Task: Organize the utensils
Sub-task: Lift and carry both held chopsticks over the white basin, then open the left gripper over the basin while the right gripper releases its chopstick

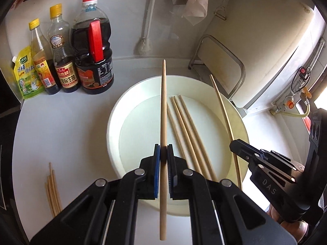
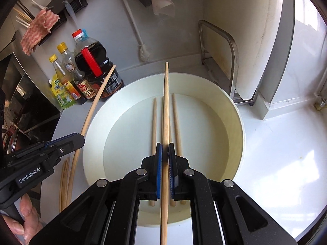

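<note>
A round white basin (image 1: 114,122) (image 2: 237,126) stands on the white counter with three wooden chopsticks (image 1: 190,134) (image 2: 154,126) lying in it. My left gripper (image 1: 163,149) is shut on one chopstick (image 1: 163,102) and holds it above the basin; it shows at the left of the right wrist view (image 2: 90,116). My right gripper (image 2: 165,149) is shut on another chopstick (image 2: 166,106), also above the basin; it shows at the right of the left wrist view (image 1: 224,112). Several chopsticks (image 1: 53,192) (image 2: 64,181) lie on the counter left of the basin.
Sauce bottles (image 1: 92,53) (image 2: 92,69) and a green pouch (image 1: 26,73) stand at the back left. A metal rack with a cutting board (image 1: 220,61) (image 2: 222,51) stands behind the basin. A brush (image 1: 144,45) leans on the wall. A stove edge (image 2: 28,106) lies left.
</note>
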{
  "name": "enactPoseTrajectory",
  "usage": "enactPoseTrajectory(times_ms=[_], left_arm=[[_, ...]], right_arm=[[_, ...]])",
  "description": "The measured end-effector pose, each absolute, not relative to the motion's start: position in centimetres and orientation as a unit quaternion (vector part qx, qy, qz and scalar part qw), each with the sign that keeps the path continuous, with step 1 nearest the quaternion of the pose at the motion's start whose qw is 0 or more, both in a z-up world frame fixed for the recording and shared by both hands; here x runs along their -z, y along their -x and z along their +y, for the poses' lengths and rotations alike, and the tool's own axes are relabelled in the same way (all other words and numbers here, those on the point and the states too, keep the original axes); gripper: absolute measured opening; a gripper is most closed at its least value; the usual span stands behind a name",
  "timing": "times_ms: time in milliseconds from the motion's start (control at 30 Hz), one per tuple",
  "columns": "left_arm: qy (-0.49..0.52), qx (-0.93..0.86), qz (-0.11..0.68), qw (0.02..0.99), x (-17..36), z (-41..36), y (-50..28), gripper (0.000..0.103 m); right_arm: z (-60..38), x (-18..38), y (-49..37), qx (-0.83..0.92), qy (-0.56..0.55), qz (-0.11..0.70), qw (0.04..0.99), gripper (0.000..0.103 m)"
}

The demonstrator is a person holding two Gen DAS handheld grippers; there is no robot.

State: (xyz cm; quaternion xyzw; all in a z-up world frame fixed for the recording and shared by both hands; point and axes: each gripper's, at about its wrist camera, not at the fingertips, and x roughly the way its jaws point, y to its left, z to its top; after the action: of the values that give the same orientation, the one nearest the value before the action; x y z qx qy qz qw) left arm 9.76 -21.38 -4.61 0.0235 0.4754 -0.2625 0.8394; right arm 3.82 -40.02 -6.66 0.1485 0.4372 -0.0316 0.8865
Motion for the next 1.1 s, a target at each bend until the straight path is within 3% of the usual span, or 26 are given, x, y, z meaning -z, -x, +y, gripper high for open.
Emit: enactPoseTrajectory(times_ms=[433, 633, 900, 1033, 1100], left_arm=[[-0.016, 0.232, 0.505, 0.831, 7.1, -25.1, -12.8, 0.008], [-0.005, 0.216, 0.505, 0.836, 6.8, -24.1, -12.7, 0.03], [0.0, 0.204, 0.491, 0.847, 5.3, -21.7, -11.5, 0.032], [0.004, 0.197, 0.483, 0.853, 4.8, -19.6, -10.2, 0.043], [0.002, 0.195, 0.482, 0.854, 4.6, -18.5, -9.7, 0.043]], right_arm=[[-41.7, 9.9, -7.8, 0.008, -0.151, 0.466, 0.872, 0.006], [-42.1, 9.5, -7.3, 0.016, -0.149, 0.457, 0.877, 0.007], [-41.0, 8.6, -5.7, 0.018, -0.153, 0.455, 0.877, 0.007], [-39.6, 8.0, -4.4, 0.016, -0.154, 0.452, 0.878, 0.007], [-38.9, 7.8, -3.7, 0.014, -0.155, 0.453, 0.878, 0.007]])
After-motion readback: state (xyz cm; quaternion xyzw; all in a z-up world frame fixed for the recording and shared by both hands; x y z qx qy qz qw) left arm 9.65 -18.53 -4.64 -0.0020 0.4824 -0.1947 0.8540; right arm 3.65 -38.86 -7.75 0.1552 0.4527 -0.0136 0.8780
